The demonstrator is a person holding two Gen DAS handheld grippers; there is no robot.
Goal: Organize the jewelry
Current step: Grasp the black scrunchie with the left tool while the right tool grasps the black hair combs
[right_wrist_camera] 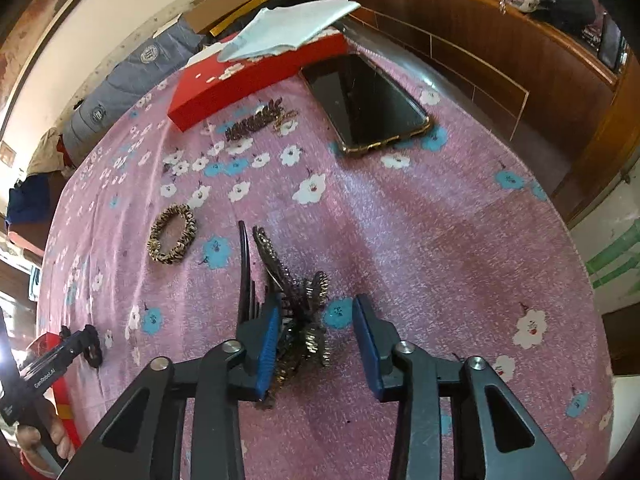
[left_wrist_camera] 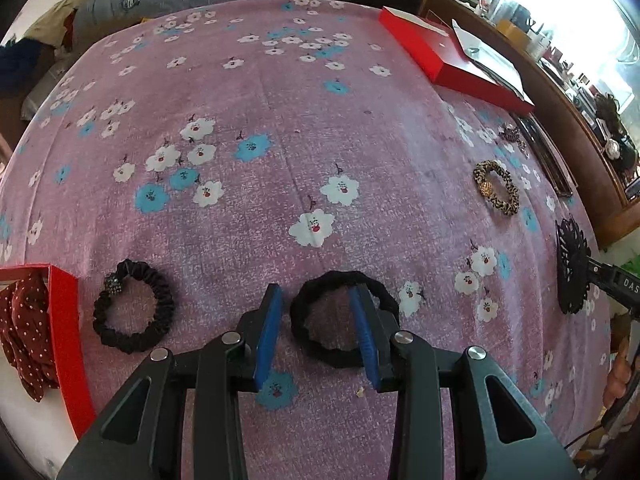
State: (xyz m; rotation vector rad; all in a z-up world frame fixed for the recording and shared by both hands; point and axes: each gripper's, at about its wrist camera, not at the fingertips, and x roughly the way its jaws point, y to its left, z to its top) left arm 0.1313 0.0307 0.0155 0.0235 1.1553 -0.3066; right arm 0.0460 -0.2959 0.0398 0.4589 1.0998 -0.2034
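Both our tongs tilt steeply down: left tongs (left_wrist_camera: 316, 320) straddle a plain black fabric scrunchie (left_wrist_camera: 344, 318), unclamped; right tongs (right_wrist_camera: 314, 334) stand parted around a dark spiky metal hair clip (right_wrist_camera: 304, 312).

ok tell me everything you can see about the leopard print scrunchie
The leopard print scrunchie is a ring of gathered fabric in tan and black, with a small gold sparkly bead on its band. It lies flat on the pink flowered bedspread, open in a loose oval, slack and unstretched. Nothing touches it but the cloth. Neither gripper is near it: in the right wrist view it sits up and to the left of the right gripper, apart from the black hair clip there.
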